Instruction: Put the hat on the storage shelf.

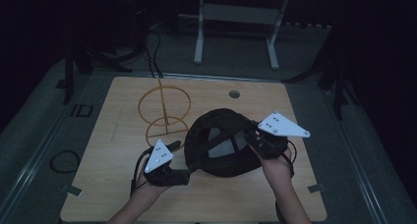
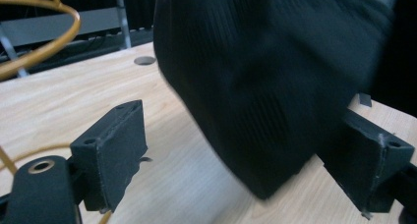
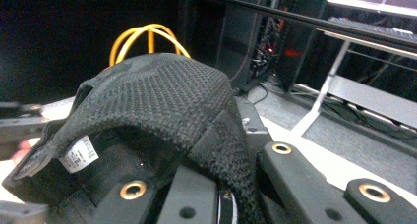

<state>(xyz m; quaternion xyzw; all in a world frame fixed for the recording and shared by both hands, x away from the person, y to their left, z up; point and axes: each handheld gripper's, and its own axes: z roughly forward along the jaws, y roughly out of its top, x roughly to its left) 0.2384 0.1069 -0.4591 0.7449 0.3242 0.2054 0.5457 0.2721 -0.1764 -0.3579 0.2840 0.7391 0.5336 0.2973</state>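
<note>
- Black cap point(image 1: 221, 143) sits mid-counter, toward my right side, opening turned up; grey lining and a white label show inside it in the high view.
- My right tongs point(image 1: 256, 141) are at the cap's right rim. My right hand point(image 1: 275, 167) comes in from the bottom edge, forearm angled up and slightly left, and the grey plate on top tilts toward the far right.
- Right gripper view: the cap's knit rim point(image 3: 216, 150) runs down between my two black jaws, which are clamped on that edge; white label point(image 3: 78, 155) on the inner band at left.
- My left tongs point(image 1: 183, 175) are at the cap's near-left edge. My left hand point(image 1: 147, 182) is low on the counter, wrist coming in from the bottom, the tongs pointing right toward the cap.
- Left gripper view: jaws stand wide apart, with the cap's black fabric point(image 2: 265, 86) hanging between them, nearer the right jaw; the frame is blurred, so I cannot tell if the fabric touches that jaw.
- Yellow wire stand point(image 1: 164, 113), two rings on an upright rod, stands on the counter point(image 1: 123, 184) just left of and behind the cap; apart from both tongs.
- Wooden counter has a round hole point(image 1: 234, 94) near its far edge.
</note>
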